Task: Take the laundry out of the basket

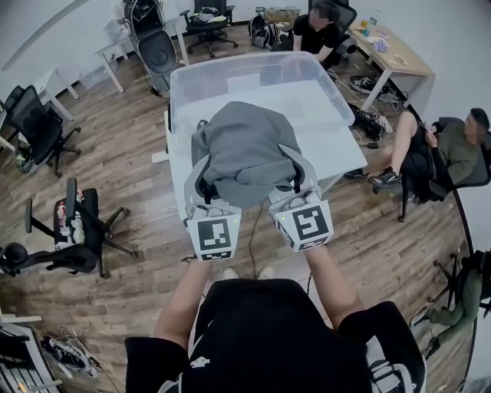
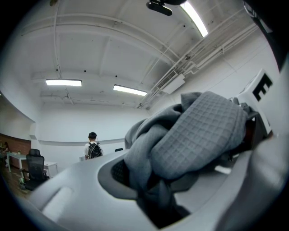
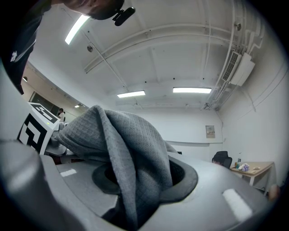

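A grey waffle-knit garment (image 1: 245,153) hangs bunched between my two grippers, held up over the clear plastic basket (image 1: 253,65) on the white table (image 1: 345,150). My left gripper (image 1: 201,186) is shut on the garment's left end. My right gripper (image 1: 299,180) is shut on its right end. Both point upward, so their views show mostly ceiling. In the left gripper view the grey cloth (image 2: 198,131) fills the gap of the left gripper (image 2: 158,203). The right gripper view shows a fold of cloth (image 3: 126,149) pinched in the right gripper (image 3: 131,210). The garment hides the inside of the basket.
Black office chairs stand at the left (image 1: 77,226) and back (image 1: 209,23). One person sits at the right (image 1: 453,150), another beside a wooden desk (image 1: 391,54) at the back. In the left gripper view a person with a backpack (image 2: 93,149) stands far off.
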The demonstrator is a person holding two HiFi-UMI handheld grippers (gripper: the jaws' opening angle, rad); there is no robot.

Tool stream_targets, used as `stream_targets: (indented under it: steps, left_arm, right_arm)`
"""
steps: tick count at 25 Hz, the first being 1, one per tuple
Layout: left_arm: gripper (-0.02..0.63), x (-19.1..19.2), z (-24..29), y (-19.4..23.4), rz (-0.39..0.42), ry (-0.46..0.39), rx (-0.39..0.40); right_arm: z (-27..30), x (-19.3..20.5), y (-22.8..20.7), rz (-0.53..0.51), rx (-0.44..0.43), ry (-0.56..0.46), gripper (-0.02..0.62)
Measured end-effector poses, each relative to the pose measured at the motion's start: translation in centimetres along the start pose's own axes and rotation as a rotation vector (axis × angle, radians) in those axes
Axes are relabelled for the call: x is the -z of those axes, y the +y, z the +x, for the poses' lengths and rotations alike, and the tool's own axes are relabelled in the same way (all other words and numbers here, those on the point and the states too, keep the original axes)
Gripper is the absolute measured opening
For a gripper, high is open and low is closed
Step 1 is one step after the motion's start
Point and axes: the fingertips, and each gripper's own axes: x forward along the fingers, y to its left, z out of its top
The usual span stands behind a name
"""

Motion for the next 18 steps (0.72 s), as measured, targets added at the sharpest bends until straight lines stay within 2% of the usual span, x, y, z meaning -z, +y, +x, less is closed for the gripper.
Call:
stream_targets:
  steps: [18]
  left_arm:
    - [0.143, 0.17, -0.91, 0.43, -0.001, 0.002, 0.006]
  right_arm:
    - [-0.3, 0.04, 1.02, 0.016, 0.018, 0.001, 0.162]
